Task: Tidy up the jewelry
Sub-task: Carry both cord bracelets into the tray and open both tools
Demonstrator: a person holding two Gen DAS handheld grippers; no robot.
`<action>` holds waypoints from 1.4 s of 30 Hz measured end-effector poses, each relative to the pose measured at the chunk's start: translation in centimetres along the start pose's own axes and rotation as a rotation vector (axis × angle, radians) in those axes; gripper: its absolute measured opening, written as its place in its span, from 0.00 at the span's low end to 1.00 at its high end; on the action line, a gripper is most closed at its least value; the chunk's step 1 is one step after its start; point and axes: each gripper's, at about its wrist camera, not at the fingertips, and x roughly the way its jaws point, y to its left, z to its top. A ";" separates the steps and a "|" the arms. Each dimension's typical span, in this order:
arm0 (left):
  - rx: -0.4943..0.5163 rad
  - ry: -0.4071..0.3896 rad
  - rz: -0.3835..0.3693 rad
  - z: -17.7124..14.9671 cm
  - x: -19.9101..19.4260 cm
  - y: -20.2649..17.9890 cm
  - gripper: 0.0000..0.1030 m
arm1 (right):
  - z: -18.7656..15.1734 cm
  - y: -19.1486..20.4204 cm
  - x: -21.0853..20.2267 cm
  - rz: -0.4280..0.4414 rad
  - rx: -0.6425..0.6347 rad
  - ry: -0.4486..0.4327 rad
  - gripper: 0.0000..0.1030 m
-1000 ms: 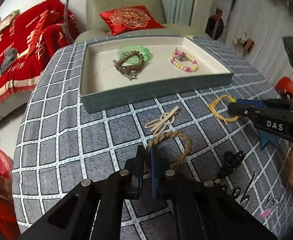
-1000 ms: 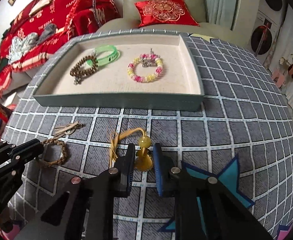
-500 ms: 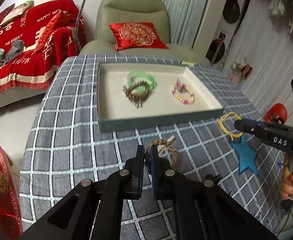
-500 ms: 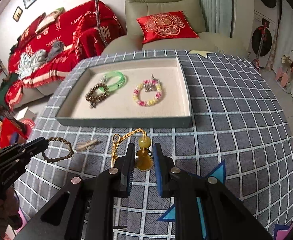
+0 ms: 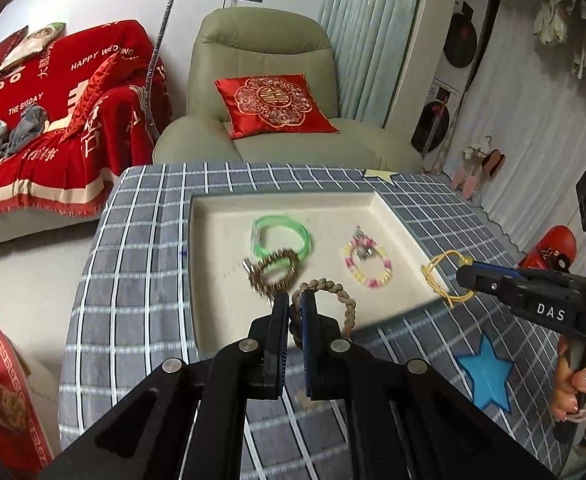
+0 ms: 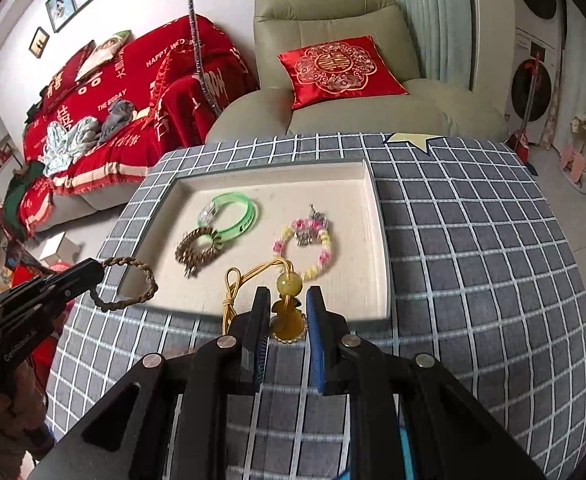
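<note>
My left gripper [image 5: 294, 305] is shut on a tan braided bracelet [image 5: 343, 300] and holds it in the air over the front edge of the jewelry tray [image 5: 221, 320]. It also shows in the right wrist view [image 6: 93, 274] with the braided bracelet [image 6: 139, 284]. My right gripper [image 6: 287, 300] is shut on a yellow bead pendant with a yellow cord [image 6: 289, 312], above the tray's [image 6: 379, 256] front edge. In the left wrist view the right gripper [image 5: 467, 278] carries the yellow cord [image 5: 439, 276]. In the tray lie a green bangle [image 6: 235, 214], a brown bead bracelet [image 6: 199, 246] and a pink-yellow bead bracelet [image 6: 307, 250].
The tray sits on a round table with a grey checked cloth [image 6: 473, 260]. A blue star sticker [image 5: 487, 376] lies on the cloth at the right. A green armchair with a red cushion [image 6: 341, 66] and a red-covered sofa [image 6: 113, 92] stand behind the table.
Both grippers rose from the cloth with their pieces and moved forward toward the tray. The braided bracelet and the yellow pendant now hang over the tray's front edge.
</note>
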 end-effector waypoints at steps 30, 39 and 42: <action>0.021 0.154 0.147 0.5 10.6 0.5 0.22 | 2.0 -1.8 11.3 -0.053 0.056 0.093 0.20; 0.044 0.158 0.178 0.2 10.6 0.1 0.22 | 1.9 -1.6 11.3 -0.061 0.036 0.098 0.27; 0.049 0.160 0.183 0.2 10.7 -0.1 0.22 | 1.9 -1.5 11.2 -0.057 0.035 0.101 0.49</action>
